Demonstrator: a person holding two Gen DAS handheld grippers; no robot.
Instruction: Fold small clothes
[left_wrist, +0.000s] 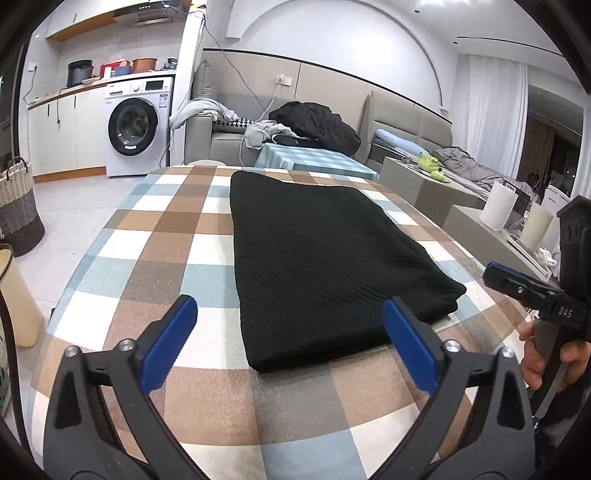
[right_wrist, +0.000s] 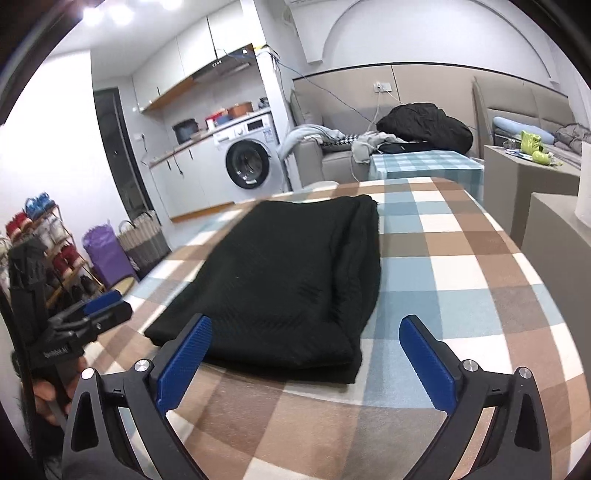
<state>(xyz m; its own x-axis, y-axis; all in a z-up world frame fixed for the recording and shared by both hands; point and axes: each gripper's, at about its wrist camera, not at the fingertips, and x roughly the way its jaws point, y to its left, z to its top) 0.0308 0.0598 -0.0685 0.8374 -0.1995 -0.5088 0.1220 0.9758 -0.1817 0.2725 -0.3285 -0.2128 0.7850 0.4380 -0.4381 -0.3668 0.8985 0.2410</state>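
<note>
I am looking along both sets of tongs over a tabletop (left_wrist: 155, 236) covered in a brown, blue and cream checked cloth. Nearest me, the left tongs (left_wrist: 290, 325) are standing spread wide, their blue pads (left_wrist: 170, 343) apart and holding nothing, hovering just short of the near edge of the garment. The right tongs (right_wrist: 304, 345) are likewise standing spread wide and empty, with their left pad in front of the garment's near edge. In the left view, the right tongs are showing at the right edge, gripped by a hand (left_wrist: 550, 350); in the right view, the left tongs are showing at the left edge.

Just beyond the pads, the folded black garment (left_wrist: 325, 258) is lying flat in the middle of the tabletop as a neat rectangle, its long side running away from me.

Farther off, a second small table (left_wrist: 314, 158) with a blue checked cloth is standing past the far edge. Behind it, a grey sofa (left_wrist: 221, 136) is carrying heaped clothes and a black jacket (left_wrist: 317, 122). To the far left, a white washing machine (left_wrist: 138, 125) is sitting under a counter, with a woven basket (left_wrist: 16, 206) on the floor nearer the left.
</note>
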